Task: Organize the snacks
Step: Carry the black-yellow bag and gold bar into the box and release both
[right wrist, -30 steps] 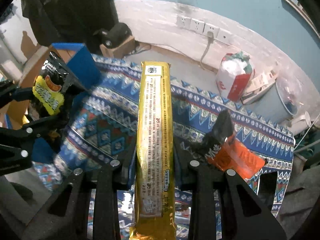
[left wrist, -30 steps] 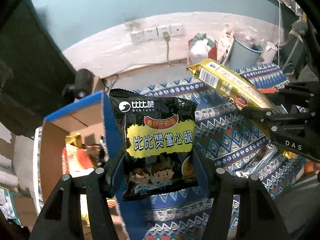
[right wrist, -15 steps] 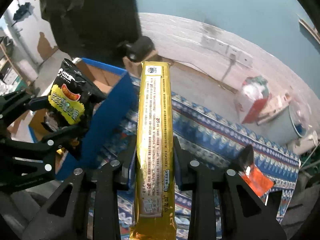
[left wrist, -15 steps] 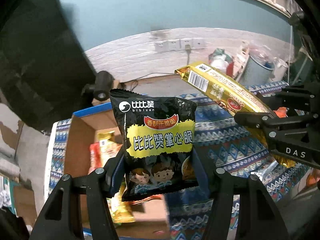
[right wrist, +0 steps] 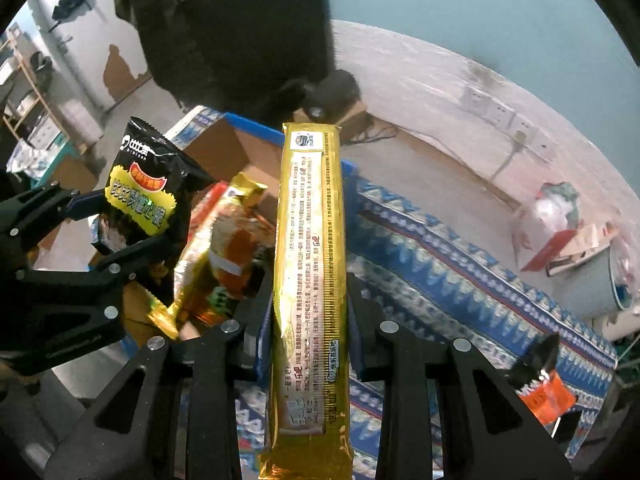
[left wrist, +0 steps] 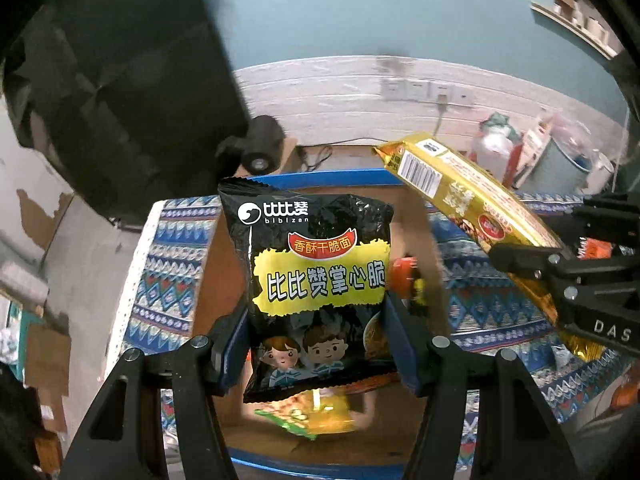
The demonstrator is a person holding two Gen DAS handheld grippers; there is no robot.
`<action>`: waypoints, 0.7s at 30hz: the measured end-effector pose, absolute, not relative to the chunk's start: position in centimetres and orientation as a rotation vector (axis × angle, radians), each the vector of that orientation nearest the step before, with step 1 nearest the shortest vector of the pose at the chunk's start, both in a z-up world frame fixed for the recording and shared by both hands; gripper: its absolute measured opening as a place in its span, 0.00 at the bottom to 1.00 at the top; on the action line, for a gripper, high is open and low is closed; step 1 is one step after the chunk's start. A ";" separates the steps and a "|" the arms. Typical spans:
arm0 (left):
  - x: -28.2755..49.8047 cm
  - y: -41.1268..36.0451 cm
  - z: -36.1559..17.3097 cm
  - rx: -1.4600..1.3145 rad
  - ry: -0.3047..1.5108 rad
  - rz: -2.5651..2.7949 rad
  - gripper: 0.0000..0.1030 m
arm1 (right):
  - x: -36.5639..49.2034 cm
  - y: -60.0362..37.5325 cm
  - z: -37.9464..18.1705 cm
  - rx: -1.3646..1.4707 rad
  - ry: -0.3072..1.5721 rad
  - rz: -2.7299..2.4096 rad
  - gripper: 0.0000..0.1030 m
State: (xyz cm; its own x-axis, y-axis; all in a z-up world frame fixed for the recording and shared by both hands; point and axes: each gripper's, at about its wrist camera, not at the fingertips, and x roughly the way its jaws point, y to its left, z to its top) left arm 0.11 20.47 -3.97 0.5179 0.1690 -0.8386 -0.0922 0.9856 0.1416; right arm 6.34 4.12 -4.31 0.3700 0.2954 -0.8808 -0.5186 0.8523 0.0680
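My left gripper (left wrist: 320,344) is shut on a black snack bag with a yellow label (left wrist: 316,280), upright over a blue-rimmed cardboard box (left wrist: 308,182). The same bag (right wrist: 148,192) and the left gripper (right wrist: 116,240) show at the left of the right wrist view. My right gripper (right wrist: 308,320) is shut on a long gold biscuit pack (right wrist: 310,264), which points away over the box's edge. From the left wrist view, the gold pack (left wrist: 468,208) and the right gripper (left wrist: 552,240) enter from the right. Several snack packs (right wrist: 228,248) lie in the box.
The box rests on a blue patterned cloth (right wrist: 440,264). An orange and black snack bag (right wrist: 544,384) lies on the cloth at the right. Behind stand a grey bin (left wrist: 560,164), a red and white bag (right wrist: 552,220), wall sockets (left wrist: 424,90) and a black device (left wrist: 260,148).
Both grippers have carried their packs leftwards across the cloth, from beside the box to above it. The box's inside and its snack packs now show beneath the two held packs.
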 end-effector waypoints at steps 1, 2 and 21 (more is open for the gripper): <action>0.1 20.8 -4.1 0.082 1.017 0.167 0.61 | 6.4 4.6 -4.5 -0.236 1.078 0.534 0.28; 0.1 21.3 -4.2 0.078 1.019 0.173 0.61 | 6.5 5.2 -4.7 -0.235 1.086 0.541 0.28; 0.1 26.0 -6.6 0.008 1.112 0.260 0.61 | 8.4 13.0 -6.9 -0.206 1.163 0.601 0.28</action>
State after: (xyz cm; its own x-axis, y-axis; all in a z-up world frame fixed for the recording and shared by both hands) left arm 0.08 26.02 -6.59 0.4156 0.2115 -0.8846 -0.2031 0.9696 0.1364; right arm 8.44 13.00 -6.92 0.2619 0.3366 -0.9045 -0.5430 0.8262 0.1502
